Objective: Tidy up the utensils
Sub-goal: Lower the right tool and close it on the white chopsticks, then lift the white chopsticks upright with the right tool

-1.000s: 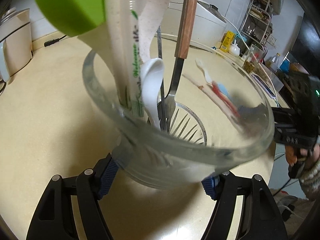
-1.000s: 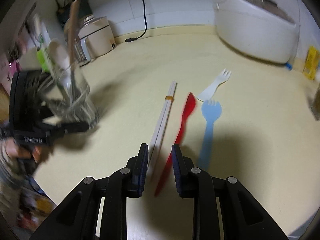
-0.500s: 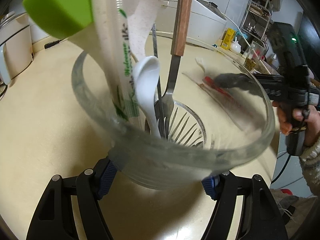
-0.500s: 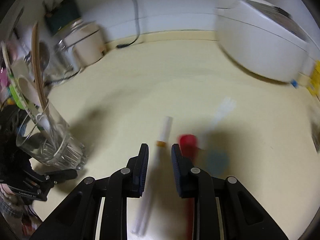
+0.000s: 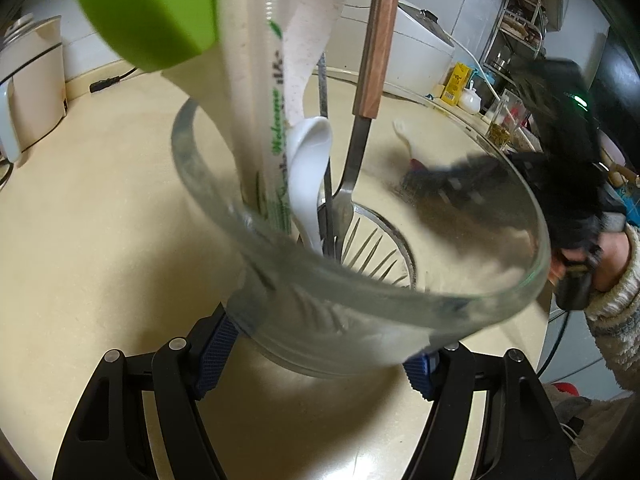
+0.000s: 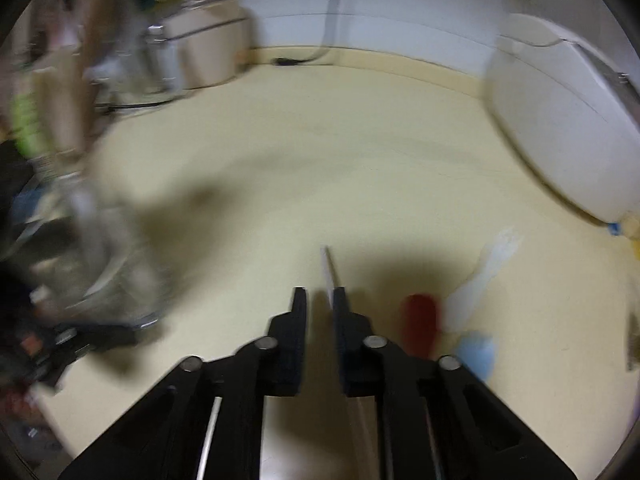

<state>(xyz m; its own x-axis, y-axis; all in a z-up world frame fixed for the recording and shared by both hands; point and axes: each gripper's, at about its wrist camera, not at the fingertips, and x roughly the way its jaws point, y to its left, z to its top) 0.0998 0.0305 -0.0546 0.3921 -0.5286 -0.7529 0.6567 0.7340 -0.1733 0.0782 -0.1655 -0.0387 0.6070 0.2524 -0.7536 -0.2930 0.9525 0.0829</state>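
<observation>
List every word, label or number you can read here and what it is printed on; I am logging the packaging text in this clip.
"Welcome" in green script, on the white paper sleeve standing in the glass cup.
Dark characters above it on the same sleeve: too blurred to read.
Yellow box at the back of the counter: print too small to read.
Right wrist view: motion-blurred, nothing legible.
</observation>
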